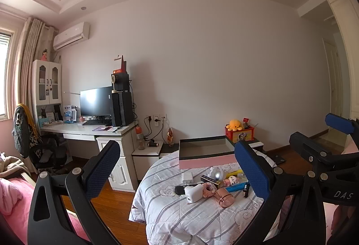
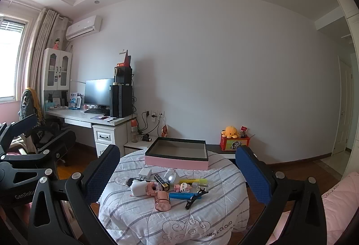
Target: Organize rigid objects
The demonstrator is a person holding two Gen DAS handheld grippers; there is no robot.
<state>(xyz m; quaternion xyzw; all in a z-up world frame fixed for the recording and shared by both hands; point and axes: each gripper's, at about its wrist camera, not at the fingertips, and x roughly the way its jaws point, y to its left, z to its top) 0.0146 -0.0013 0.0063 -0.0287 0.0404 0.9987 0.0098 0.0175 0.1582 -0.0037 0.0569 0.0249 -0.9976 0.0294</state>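
- The left gripper [image 1: 177, 168] stood with its jaws spread wide and nothing between the pads, its blue-padded fingers [image 1: 102, 168] framing the lower half of the left wrist view.
- The right gripper [image 2: 176, 174] was likewise held wide apart and empty, and its frame also showed at the right edge of the left wrist view.
- A round table [image 2: 143, 218] covered by a white quilt with grey stripes filled the lower centre of both views.
- A pink box [image 2: 176, 160] with a dark rim and a bare grey inside sat open at the far side of the table, above the small things in the frame.
- The things to be sorted lay in a loose cluster just in front of the box, at the centre of the table:
- a white cube-shaped gadget [image 2: 138, 187] at the left of the cluster,
- a rose-gold cylinder [image 2: 162, 201] lying just right of it,
- a blue tube [image 2: 181, 195] beside the cylinder,
- a black hair clip [image 2: 196, 197] resting partly on the tube's right end,
- a yellow marker [image 2: 195, 181] farther back,
- a white charger [image 2: 145, 173] nearest the box's left corner.
- In the upper left of both frames stood a white desk [image 2: 76, 115] with a monitor [image 2: 98, 91].
- A yellow plush octopus [image 2: 230, 131] sat on a red box [image 2: 233, 144] against the wall, at the right of centre.
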